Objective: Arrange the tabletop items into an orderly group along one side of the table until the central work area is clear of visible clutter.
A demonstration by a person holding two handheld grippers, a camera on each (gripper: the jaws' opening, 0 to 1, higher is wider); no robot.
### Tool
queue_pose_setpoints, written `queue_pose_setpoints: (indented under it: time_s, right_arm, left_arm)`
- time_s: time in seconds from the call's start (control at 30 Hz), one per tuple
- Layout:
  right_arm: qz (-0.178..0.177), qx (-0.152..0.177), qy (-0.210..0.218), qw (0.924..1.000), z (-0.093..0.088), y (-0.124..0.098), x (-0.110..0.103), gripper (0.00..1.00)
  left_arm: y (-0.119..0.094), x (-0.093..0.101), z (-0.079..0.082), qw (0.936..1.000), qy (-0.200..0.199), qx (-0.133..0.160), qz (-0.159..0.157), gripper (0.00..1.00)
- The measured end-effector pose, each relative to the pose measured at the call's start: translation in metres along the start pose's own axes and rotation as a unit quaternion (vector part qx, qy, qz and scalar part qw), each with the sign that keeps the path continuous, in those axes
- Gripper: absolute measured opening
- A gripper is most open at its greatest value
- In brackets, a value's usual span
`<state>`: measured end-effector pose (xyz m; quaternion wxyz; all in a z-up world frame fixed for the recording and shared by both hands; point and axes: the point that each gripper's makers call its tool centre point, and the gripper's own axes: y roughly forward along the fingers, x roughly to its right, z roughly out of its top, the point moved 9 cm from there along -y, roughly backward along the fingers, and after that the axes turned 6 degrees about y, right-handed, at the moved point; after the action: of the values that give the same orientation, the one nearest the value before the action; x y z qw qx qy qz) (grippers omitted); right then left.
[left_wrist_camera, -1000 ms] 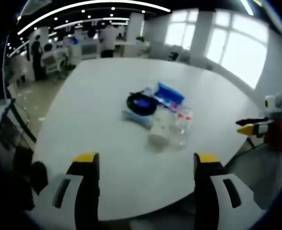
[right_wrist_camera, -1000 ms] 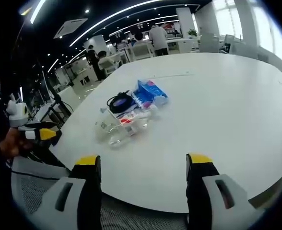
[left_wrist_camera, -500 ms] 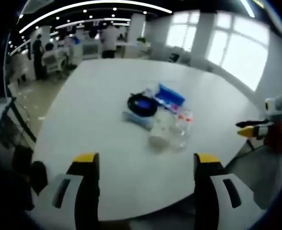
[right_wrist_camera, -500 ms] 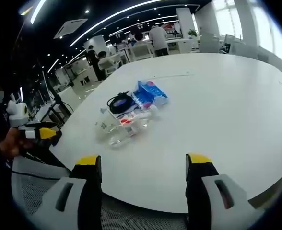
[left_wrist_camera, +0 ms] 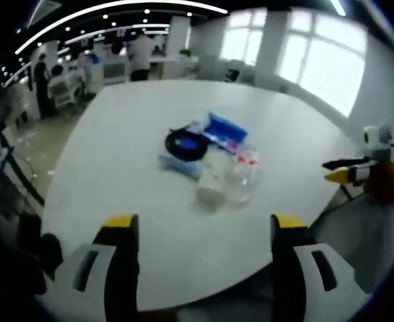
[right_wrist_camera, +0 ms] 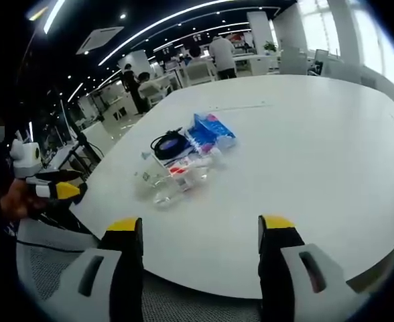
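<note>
Both grippers hang off the near edge of the large white round-cornered table (left_wrist_camera: 116, 168), each with its yellow-tipped fingers spread wide and nothing between them: the left gripper (left_wrist_camera: 200, 231) faces the clutter from one side, the right gripper (right_wrist_camera: 200, 231) from the other. All the clutter sits in one loose clump near the middle of the table: a coiled black cable (left_wrist_camera: 183, 143), a flat blue packet (left_wrist_camera: 225, 129) just beyond it, a clear plastic bottle with a red cap (right_wrist_camera: 173, 176) lying on its side, and some pale wrapped pieces touching them that are too blurred to name. Nothing looks moved to an edge yet, so the step in hand is probably the first approach. It would go best to take the outlying piece first, likely the bottle, gripping across its body so it cannot roll, and to lift the cable by the whole coil so it does not drag its neighbours
</note>
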<state>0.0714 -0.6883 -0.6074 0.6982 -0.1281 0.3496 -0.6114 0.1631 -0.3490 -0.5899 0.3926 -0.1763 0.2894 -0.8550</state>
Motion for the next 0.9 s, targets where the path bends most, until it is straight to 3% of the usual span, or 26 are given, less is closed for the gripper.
queue_pose_setpoints:
  time_s: [0.43, 0.57, 0.9]
  right_arm:
    - [0.002, 0.007, 0.007, 0.9999, 0.001, 0.0, 0.001, 0.69]
    - [0.001, 0.011, 0.011, 0.9999, 0.002, -0.001, 0.002, 0.69]
    - [-0.002, 0.02, 0.024, 0.9995, 0.004, -0.003, 0.004, 0.69]
  left_arm:
    - [0.012, 0.015, 0.009, 0.9985, 0.042, -0.016, -0.032, 0.76]
    - [0.024, 0.023, 0.018, 0.9976, 0.048, -0.016, -0.046, 0.76]
    - [0.066, 0.053, 0.058, 0.9887, 0.12, -0.018, -0.089, 0.73]
